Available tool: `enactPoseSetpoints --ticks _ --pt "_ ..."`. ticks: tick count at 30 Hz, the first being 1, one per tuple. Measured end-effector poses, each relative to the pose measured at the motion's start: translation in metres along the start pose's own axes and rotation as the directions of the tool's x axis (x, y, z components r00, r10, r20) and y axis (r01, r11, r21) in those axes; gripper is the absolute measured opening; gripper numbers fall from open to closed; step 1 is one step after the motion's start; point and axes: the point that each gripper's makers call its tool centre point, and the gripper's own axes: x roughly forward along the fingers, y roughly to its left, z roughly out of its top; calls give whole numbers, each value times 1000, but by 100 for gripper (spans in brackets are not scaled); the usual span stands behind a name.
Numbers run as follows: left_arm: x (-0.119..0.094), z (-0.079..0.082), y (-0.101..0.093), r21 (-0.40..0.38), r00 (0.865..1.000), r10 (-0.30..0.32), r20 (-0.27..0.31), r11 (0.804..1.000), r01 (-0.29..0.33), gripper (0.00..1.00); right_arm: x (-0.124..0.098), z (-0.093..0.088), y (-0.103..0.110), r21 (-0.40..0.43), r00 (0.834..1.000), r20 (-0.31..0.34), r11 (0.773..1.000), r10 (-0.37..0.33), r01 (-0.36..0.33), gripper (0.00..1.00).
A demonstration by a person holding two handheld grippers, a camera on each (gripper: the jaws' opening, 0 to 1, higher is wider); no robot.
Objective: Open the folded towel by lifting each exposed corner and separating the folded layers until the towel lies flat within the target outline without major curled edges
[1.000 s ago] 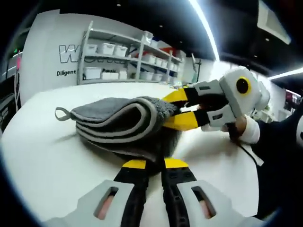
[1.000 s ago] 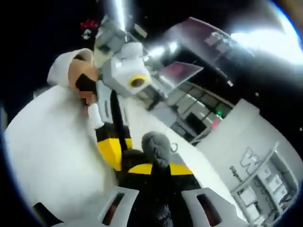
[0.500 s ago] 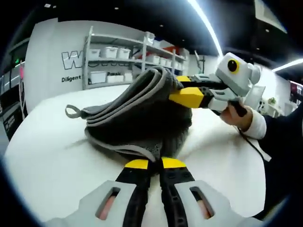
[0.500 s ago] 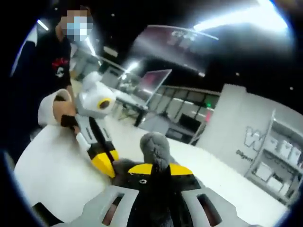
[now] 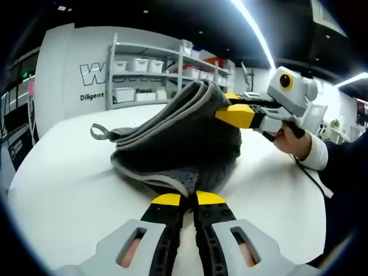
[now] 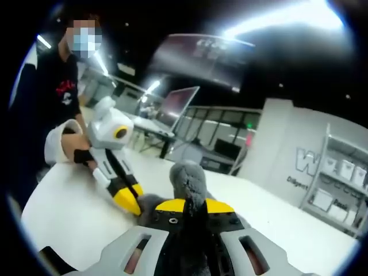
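Note:
A grey towel with a lighter border lies folded in several layers on the white table; a hanging loop sticks out at its left end. My left gripper is shut on the towel's near edge, low at the table. My right gripper, held by a hand, is shut on the upper layers and holds them raised into a hump. In the right gripper view the towel bulges up between my right gripper's shut jaws, and the left gripper meets the towel from the left.
Shelves with white bins stand against a lettered wall beyond the table's far edge. A person in dark clothes stands at the table's left side in the right gripper view. Bare table surface lies left of the towel.
The right gripper has lifted the towel's upper layers from a flat stack into a tall hump. The left gripper has kept its hold on the near edge.

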Motion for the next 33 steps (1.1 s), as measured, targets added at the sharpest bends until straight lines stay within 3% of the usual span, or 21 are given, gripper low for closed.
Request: enactPoseSetpoints --ticks 14,22,28,33 --pt "-4 0 -1 8 999 31 10 999 -31 6 -9 1 -6 11 1000 8 1000 -26 26 4" --pt "-8 3 25 17 998 59 10 998 -59 6 -18 1 -14 14 998 8 998 -58 58 4" --pt "-10 2 19 15 997 75 16 997 -75 6 -25 0 -20 24 996 -1 996 -91 91 4" --pt "-11 3 27 16 996 87 16 996 -87 6 -31 0 -26 1 993 -11 993 -117 117 4"
